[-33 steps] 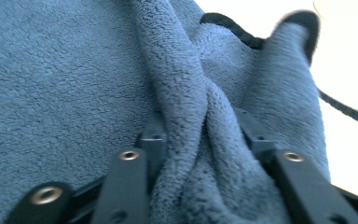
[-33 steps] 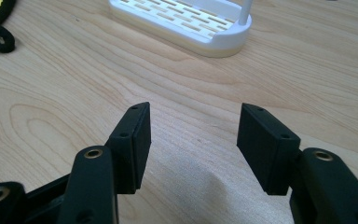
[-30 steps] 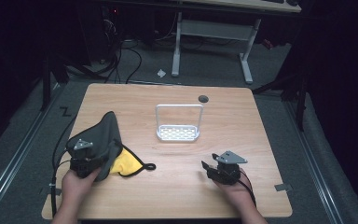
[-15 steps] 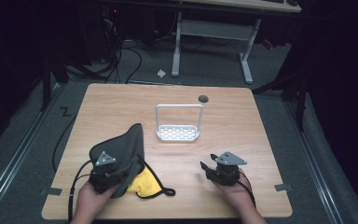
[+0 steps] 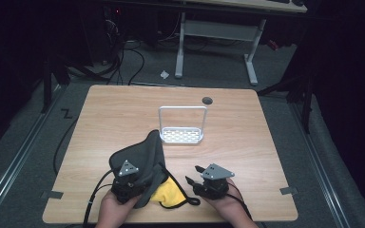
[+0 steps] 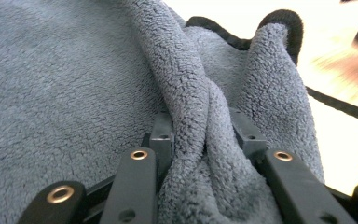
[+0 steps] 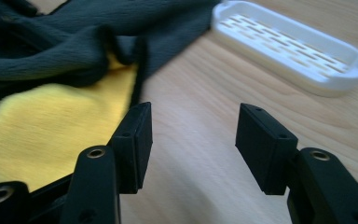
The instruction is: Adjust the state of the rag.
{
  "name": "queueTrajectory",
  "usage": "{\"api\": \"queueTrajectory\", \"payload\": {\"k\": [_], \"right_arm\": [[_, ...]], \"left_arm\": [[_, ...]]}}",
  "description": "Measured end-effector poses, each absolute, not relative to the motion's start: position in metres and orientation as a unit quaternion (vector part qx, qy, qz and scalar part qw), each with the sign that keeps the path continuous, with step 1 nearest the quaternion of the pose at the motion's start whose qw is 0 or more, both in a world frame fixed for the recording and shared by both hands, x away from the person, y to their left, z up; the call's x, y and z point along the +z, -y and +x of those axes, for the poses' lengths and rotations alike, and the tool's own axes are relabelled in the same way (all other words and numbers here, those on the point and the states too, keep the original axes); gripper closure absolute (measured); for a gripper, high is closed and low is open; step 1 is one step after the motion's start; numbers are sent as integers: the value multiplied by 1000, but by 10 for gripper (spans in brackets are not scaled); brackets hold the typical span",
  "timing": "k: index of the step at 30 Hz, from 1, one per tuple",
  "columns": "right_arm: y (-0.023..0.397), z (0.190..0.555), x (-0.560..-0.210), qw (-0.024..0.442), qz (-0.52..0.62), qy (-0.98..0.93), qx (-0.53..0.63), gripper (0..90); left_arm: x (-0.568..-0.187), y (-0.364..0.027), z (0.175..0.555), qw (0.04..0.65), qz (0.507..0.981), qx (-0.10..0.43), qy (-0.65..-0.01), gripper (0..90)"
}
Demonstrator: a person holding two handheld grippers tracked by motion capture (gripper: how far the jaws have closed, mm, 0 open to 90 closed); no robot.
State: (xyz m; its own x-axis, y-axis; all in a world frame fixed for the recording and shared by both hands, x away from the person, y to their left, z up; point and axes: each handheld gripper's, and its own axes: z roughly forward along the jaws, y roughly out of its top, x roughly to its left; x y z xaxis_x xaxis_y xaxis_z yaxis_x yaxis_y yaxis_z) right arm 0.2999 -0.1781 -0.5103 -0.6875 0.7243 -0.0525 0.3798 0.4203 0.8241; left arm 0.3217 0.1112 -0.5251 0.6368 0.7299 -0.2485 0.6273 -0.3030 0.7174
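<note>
As the high view looked down, the grey cloth (image 5: 140,159) lay bunched on the near left tabletop (image 5: 247,142), its yellow side (image 5: 167,192) showing. In the left gripper view, the left gripper (image 6: 205,140) grasped a cloth fold, its jaws having just widened. In the right gripper view, the right gripper (image 7: 193,128) stood released near the white rack (image 7: 289,46).

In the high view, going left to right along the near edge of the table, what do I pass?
Left hand-held gripper pinching the grey cloth → yellow cloth → right hand-held gripper, jaws open and empty, then bare table.
</note>
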Motion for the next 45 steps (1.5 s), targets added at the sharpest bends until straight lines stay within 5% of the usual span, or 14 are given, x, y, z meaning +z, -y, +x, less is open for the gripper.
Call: {"api": "queueTrajectory", "payload": {"k": [13, 24, 27, 33, 45], "right_arm": [[147, 283, -518, 167, 296, -848, 406, 487], [138, 269, -512, 146, 281, -847, 427, 488], [133, 269, -517, 139, 276, -856, 415, 520], [130, 270, -522, 145, 272, -873, 378, 848], [168, 297, -522, 186, 331, -855, 354, 861]], "left_arm": [[-515, -105, 318, 447, 798, 58, -401, 447], [-507, -111, 316, 454, 794, 77, -398, 423], [-506, -112, 315, 458, 792, 75, -397, 412], [-492, -115, 312, 474, 788, 75, -387, 344], [-486, -148, 319, 496, 758, 89, -415, 364]]}}
